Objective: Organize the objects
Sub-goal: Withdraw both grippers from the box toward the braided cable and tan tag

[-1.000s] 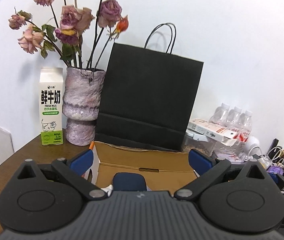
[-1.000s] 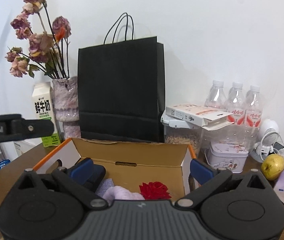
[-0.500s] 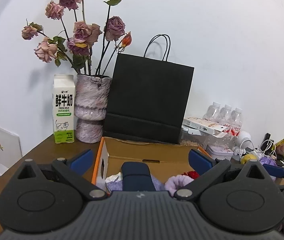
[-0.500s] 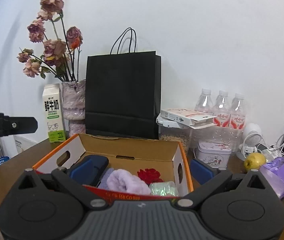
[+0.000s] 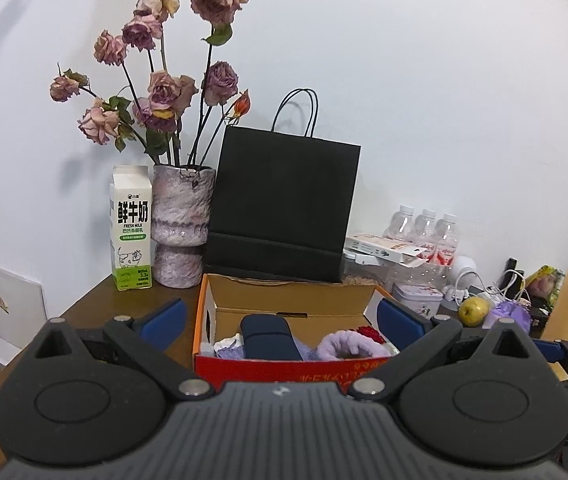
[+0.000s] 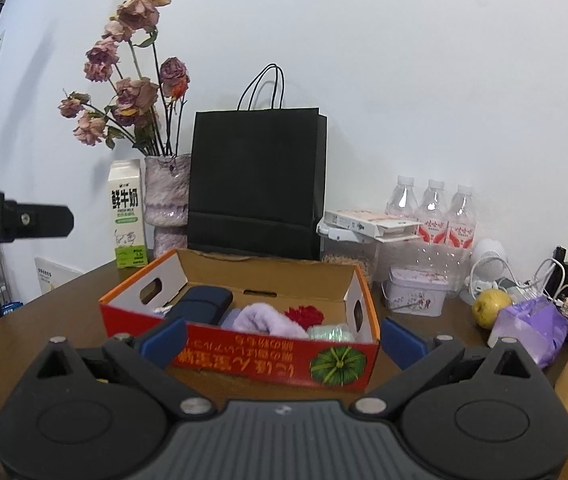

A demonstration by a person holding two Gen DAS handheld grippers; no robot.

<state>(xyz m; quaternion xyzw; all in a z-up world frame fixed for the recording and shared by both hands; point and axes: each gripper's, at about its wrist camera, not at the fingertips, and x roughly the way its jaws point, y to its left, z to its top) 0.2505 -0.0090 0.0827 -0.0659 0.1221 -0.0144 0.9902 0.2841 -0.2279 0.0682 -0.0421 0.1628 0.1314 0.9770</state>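
Note:
An open red-and-orange cardboard box [image 6: 267, 364] sits on the brown table, also in the left wrist view [image 5: 284, 372]. Inside lie a dark blue case [image 6: 199, 308], a lilac fluffy item [image 6: 267, 320], a red flower [image 6: 304, 314] and a pale green packet [image 6: 330, 333]. The case [image 5: 267, 338] and fluffy item [image 5: 346, 346] show in the left view too. My left gripper [image 5: 279, 322] is open and empty, in front of the box. My right gripper [image 6: 281, 340] is open and empty, just before the box's front wall.
Behind the box stand a black paper bag [image 6: 255, 184], a vase of dried roses [image 6: 165, 196] and a milk carton [image 6: 125, 216]. To the right are water bottles [image 6: 432, 208], a clear container [image 6: 364, 248], a small tin [image 6: 414, 296], an apple [image 6: 490, 306] and a purple bag [image 6: 532, 328].
Both grippers have pulled back and away from the box, so the whole box and its contents now show. Nothing was picked up; both stay open.

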